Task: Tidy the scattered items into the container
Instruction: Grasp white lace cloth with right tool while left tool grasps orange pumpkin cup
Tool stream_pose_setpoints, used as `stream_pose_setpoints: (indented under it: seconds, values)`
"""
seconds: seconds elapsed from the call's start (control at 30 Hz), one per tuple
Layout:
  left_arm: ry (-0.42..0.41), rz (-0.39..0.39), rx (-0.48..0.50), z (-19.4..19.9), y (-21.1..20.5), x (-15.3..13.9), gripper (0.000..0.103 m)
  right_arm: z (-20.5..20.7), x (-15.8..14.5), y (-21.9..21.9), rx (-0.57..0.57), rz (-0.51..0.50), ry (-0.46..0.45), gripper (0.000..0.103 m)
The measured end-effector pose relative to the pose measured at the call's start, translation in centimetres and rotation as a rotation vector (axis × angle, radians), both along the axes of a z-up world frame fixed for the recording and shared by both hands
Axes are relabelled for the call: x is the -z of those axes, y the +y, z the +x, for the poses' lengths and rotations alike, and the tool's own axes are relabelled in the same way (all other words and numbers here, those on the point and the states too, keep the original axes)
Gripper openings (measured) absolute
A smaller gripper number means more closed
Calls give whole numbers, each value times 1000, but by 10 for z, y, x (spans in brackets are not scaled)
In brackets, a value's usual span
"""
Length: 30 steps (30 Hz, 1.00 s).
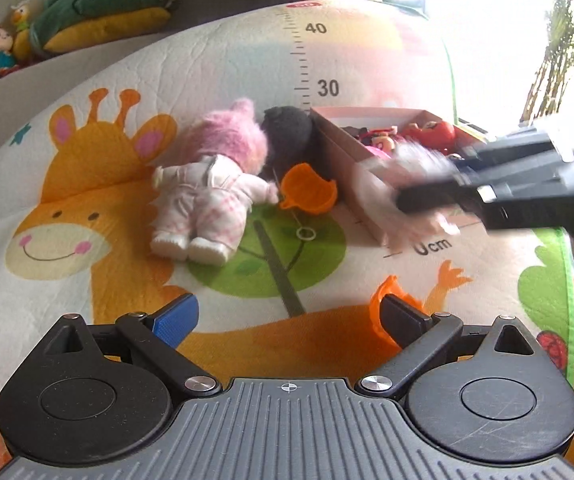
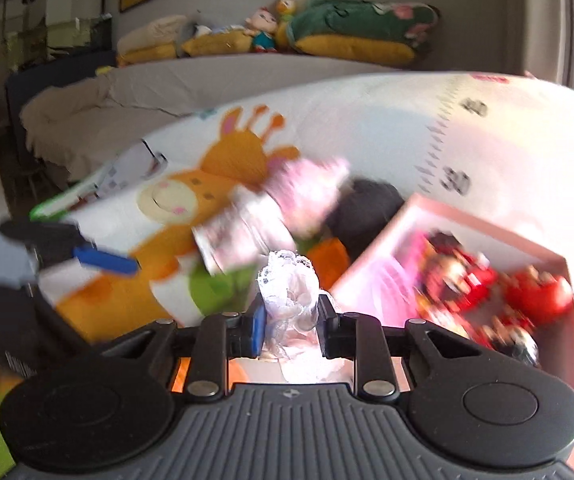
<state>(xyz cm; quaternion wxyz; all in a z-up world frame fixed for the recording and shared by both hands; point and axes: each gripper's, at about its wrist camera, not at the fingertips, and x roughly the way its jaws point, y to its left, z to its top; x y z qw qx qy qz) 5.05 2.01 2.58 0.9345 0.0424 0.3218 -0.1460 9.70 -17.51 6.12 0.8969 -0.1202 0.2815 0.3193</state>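
At the upper left of the left wrist view we see stuffed toys [image 1: 87, 12] lined up on a ledge, above a play mat [image 1: 215, 64] printed with a giraffe and a ruler scale. Left of centre a doll [image 1: 207, 192] with pink hair lies face down on the mat, and just right of it a dark fuzzy toy [image 1: 291, 136] rests against the wall of the cardboard box [image 1: 351, 148]. An orange cup [image 1: 309, 194] lies tipped on its side in front of that dark toy, touching the doll's arm. At the bottom our left gripper [image 1: 287, 316] hovers with its jaws spread wide and nothing between them; a second orange piece [image 1: 379, 308] sits just beside the right-hand finger. The box, at centre right, holds red and pink toys [image 1: 427, 132]. At the right edge our right gripper [image 1: 419, 196] reaches in, blurred, at the box's near corner.

In the right wrist view, the left gripper [image 2: 103, 260] shows at the left, blurred. At lower centre the right gripper [image 2: 291, 320] is closed narrowly on a white lacy bundle [image 2: 287, 292], held near the box [image 2: 467, 216], whose near left edge lies just right of it. Red toys [image 2: 487, 280] fill the box at the right.
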Motion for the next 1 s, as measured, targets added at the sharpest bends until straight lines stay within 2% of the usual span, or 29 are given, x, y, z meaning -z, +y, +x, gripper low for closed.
stream_pose_setpoints:
  seconds: [0.07,0.1,0.17,0.23,0.3,0.43,0.67,0.7,0.73,0.8,0.93,1.0]
  values:
    - [4,-7,23,-2,-5,-1,100,-5,8,-11,19,-19,20,24]
    - [7,-7,42,-4,-8,-1,100,-7,12,-17,27,-27,35,28]
    - [12,0,87,-9,-17,1,100,-12,21,-27,49,-39,50,40]
    - [16,11,138,-14,-27,3,100,-17,27,-36,74,-39,48,57]
    - [18,20,175,-17,-38,5,100,-16,30,-39,80,-22,55,60]
    - [48,46,177,-14,-56,16,100,-14,35,-44,90,12,69,64]
    - [66,43,146,-8,-57,18,98,-8,45,-52,108,70,97,69]
    - [68,43,142,-7,-57,18,94,-5,46,-52,109,77,108,69]
    - [71,42,137,-6,-57,19,85,-3,48,-51,109,84,119,69]
    - [76,42,129,-4,-57,19,77,0,51,-50,103,92,138,69]
    - [85,40,111,0,-58,21,67,0,53,-48,93,94,141,67]
    - [87,40,108,0,-58,21,66,2,52,-47,91,99,139,65]
